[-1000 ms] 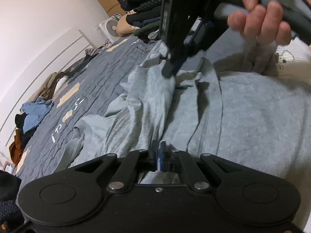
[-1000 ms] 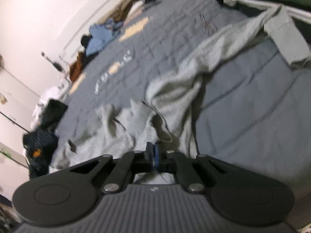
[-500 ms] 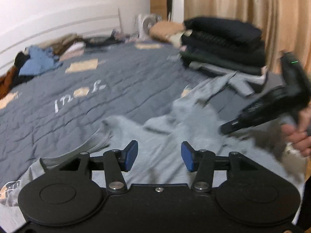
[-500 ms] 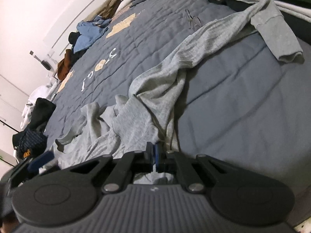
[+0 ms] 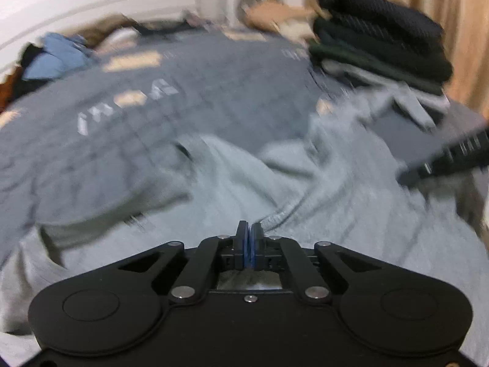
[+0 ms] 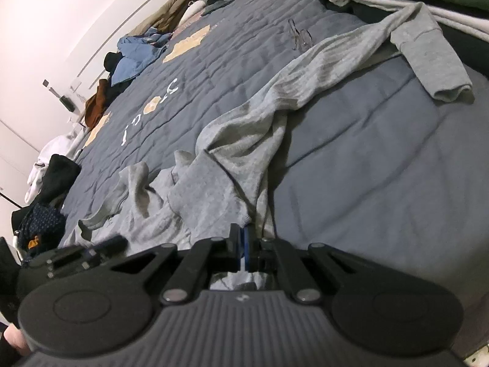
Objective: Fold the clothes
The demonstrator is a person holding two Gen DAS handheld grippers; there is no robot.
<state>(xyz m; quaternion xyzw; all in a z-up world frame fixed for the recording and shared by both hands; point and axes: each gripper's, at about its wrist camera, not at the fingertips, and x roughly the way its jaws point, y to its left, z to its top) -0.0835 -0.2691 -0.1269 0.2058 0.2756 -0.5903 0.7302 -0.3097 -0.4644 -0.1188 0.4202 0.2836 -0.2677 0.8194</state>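
Both claws are pressed together right now. The right gripper (image 6: 244,255) pinches an edge of the grey sweatshirt (image 6: 214,189), fabric bunched right at its pads. The left gripper (image 5: 250,246) has its pads closed too, with a ribbed hem of the same garment at its tips; the blur hides whether cloth is really caught there. The sweatshirt sprawls crumpled across the dark grey quilt (image 6: 382,168), one long sleeve (image 6: 351,49) trailing away towards the stack of folded dark clothes (image 5: 382,42) at the far right. Along the wall side sits a heap of loose garments, a blue one (image 6: 137,58) on top, and a small white fan (image 5: 241,3) stands at the far end. The open quilt between is bare.
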